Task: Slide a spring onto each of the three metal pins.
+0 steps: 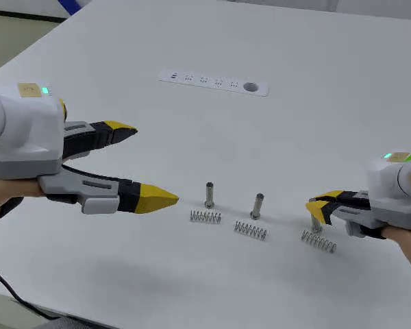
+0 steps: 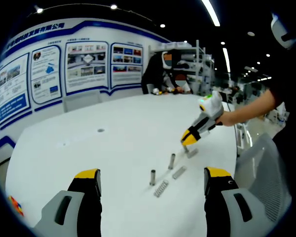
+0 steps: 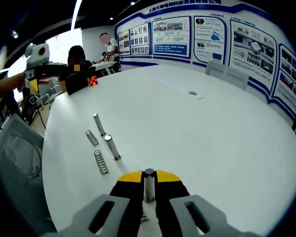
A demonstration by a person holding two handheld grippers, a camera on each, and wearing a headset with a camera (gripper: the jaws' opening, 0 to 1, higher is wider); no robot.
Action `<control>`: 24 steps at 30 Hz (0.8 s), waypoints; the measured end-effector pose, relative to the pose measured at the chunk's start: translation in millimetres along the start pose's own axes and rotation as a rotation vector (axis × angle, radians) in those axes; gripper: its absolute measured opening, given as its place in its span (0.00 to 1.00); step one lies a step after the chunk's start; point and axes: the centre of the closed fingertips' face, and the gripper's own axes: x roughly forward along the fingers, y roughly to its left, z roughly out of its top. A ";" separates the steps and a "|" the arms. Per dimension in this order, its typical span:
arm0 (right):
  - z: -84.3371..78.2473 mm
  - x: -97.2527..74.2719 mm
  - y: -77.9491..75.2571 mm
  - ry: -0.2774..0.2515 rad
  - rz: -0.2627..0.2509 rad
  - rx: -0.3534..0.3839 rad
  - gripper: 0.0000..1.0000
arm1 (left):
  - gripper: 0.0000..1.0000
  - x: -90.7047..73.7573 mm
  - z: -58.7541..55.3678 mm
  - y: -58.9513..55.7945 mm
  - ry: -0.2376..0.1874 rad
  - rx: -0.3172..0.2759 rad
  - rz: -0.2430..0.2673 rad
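Springs lie flat on the white table (image 1: 294,123), three of them, each just at 6 o'clock of its own upright pin in the head view. The left spring (image 1: 205,216) lies below the left pin (image 1: 209,195), the middle spring (image 1: 251,229) below the middle pin (image 1: 257,205), and the right spring (image 1: 318,240) below the right pin (image 3: 148,185). None is on a pin yet.

The right gripper (image 1: 314,205), at 3 o'clock of the head view, has its jaws closed on the right pin near the top. Its own view shows the pin upright between the yellow tips. The left gripper (image 1: 154,164) hovers at 9 o'clock with its jaws wide apart, holding nothing, well apart from the pins.

Several things could likely go wrong from here. A grip so near the pin's top may leave no free end for a spring to slide over. Whether the pins are fixed to the table cannot be told; if loose, a sideways pull could topple this one. The thin springs may roll away or squash under a hard pinch. The left gripper's broad tips could also knock the left pin while reaching for a spring.
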 end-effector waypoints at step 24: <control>-1.4 -13.1 8.2 -0.104 0.023 -0.014 0.09 | 0.88 -3.3 1.5 -4.2 -0.001 0.003 0.009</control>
